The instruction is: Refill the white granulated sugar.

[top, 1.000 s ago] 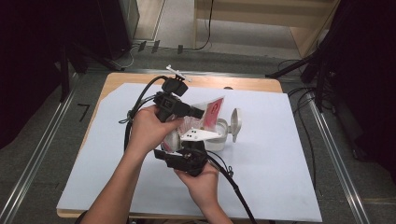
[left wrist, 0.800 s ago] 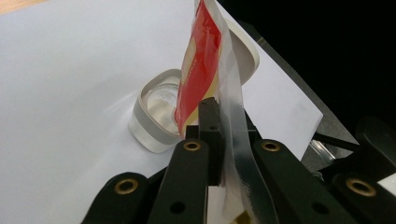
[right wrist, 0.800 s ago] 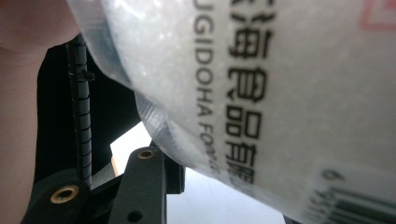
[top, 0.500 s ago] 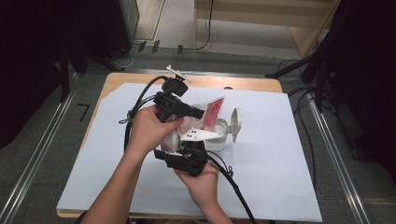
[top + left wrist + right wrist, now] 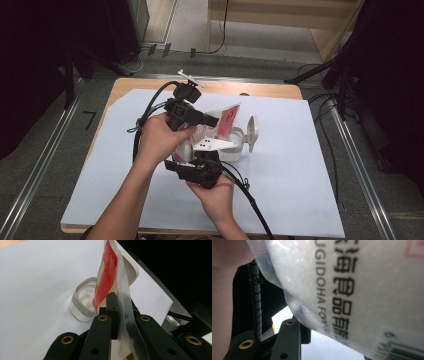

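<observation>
A red and clear food pouch is held tilted above an open white container, whose lid leans off to its right. My left gripper is shut on the pouch's edge; in the left gripper view its jaws pinch the clear seam of the pouch over the container. My right gripper reaches up from below under its grey plate. The printed clear side of the pouch presses against its left finger and hides the other finger.
A white sheet covers the wooden table. Black cables loop from both grippers near the table's left and front. A small white part lies at the back edge. Dark equipment stands around the table.
</observation>
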